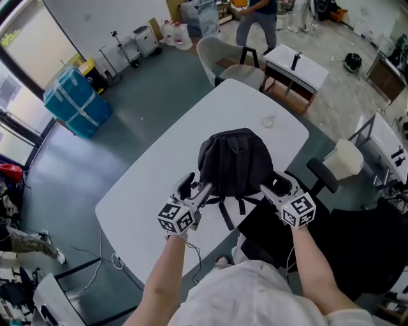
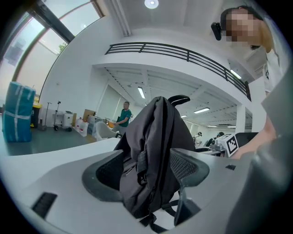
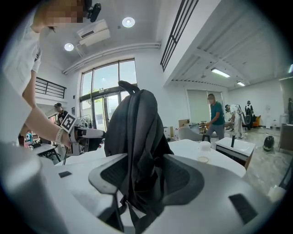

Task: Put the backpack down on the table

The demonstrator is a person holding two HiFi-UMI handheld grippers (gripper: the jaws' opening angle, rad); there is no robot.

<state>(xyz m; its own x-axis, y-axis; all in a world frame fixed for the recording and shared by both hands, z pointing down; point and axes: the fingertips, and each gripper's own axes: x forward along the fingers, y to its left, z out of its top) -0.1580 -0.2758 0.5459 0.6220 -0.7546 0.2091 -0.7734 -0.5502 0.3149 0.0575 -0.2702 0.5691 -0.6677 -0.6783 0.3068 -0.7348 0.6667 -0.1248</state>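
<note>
A black backpack (image 1: pixel 234 162) stands upright on the white table (image 1: pixel 153 184), near its front edge, its straps hanging toward me. My left gripper (image 1: pixel 203 190) is at its lower left side and my right gripper (image 1: pixel 266 188) at its lower right. In the left gripper view the backpack (image 2: pixel 153 146) fills the gap of the left gripper (image 2: pixel 149 169), whose jaws stand wide and do not squeeze the fabric. In the right gripper view the right gripper (image 3: pixel 145 176) is also spread wide, with loose folds of the backpack (image 3: pixel 137 132) between its pads.
A small clear cup (image 1: pixel 268 121) stands on the table beyond the backpack. A black office chair (image 1: pixel 322 181) is at the table's right, a white chair (image 1: pixel 223 60) at its far end. A person (image 1: pixel 258 19) walks by a small white desk (image 1: pixel 296 67). A blue wrapped bin (image 1: pixel 76 102) stands far left.
</note>
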